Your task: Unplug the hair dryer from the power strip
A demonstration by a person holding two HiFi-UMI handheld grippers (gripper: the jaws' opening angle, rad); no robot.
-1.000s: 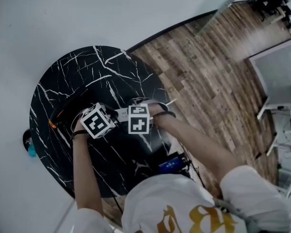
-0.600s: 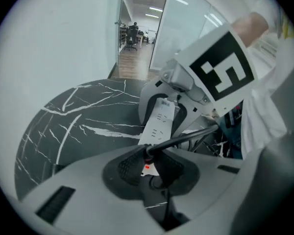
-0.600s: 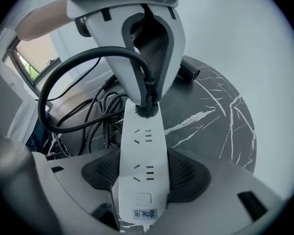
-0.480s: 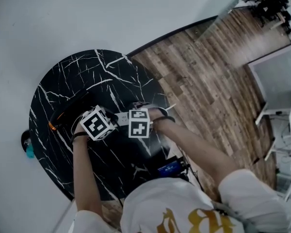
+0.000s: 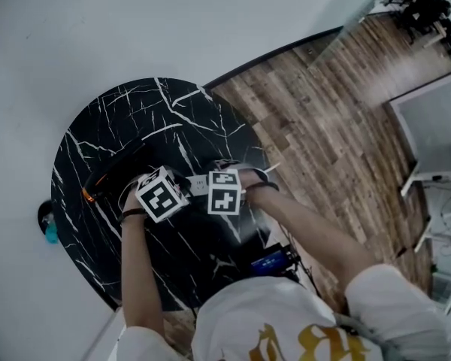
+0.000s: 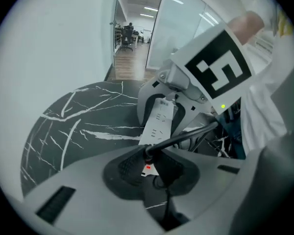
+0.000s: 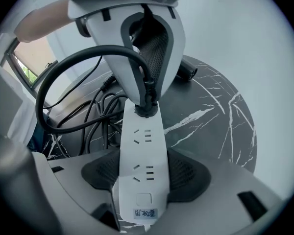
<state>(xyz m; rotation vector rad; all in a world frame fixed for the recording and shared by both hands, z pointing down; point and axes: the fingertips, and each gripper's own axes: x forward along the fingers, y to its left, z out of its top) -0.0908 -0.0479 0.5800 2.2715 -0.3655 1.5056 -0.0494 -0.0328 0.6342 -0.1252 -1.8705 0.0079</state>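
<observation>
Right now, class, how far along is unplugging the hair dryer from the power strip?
Done: right gripper clamps the power strip; left gripper is shut on the plug. In hand: bracing for the pull. Left: plug seated in the end socket, not yet out.

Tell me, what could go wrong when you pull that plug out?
The left hand-held gripper pinches the plug near its cord, so it might slip onto the cord and strain it. The right hand-held gripper holds only one end of the power strip, so the strip might tilt up or slide out.
</observation>
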